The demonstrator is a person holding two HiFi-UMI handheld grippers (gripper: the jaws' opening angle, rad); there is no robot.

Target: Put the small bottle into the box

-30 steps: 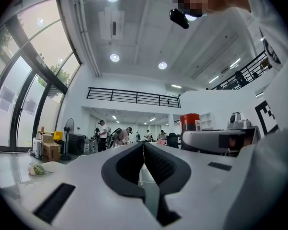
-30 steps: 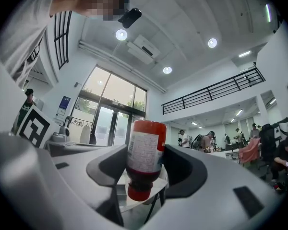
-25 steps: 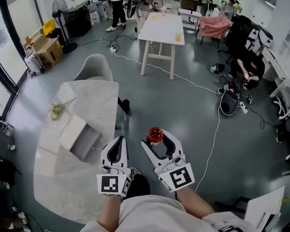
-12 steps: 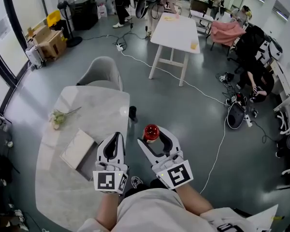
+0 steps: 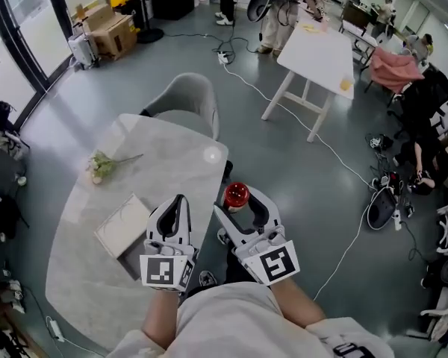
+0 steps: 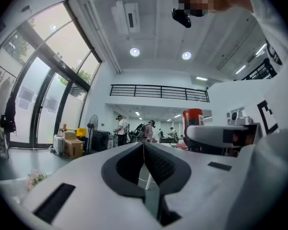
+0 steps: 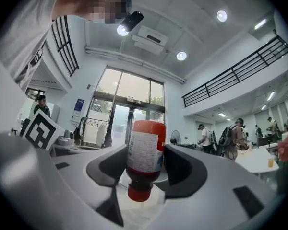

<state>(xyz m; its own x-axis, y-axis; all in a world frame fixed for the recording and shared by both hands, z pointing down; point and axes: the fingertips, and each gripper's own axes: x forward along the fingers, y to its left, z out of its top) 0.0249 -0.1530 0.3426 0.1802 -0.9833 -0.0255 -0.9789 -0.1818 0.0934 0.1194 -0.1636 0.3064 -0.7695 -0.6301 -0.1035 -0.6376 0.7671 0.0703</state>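
The table (image 5: 164,162) has drawn nearer; right claw (image 5: 238,204) grips red bottle (image 7: 145,150), seemingly cap-down; left claw (image 5: 176,206) clenched.

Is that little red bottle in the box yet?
Not yet. The small bottle is clamped in the right gripper; the box lies apart on the table.

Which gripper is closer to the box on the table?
Left. The left gripper hangs just right of the box; the right gripper, shut on the small bottle, is farther right.

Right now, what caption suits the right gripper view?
Right gripper clamps the small red bottle, cap end lowermost in frame.
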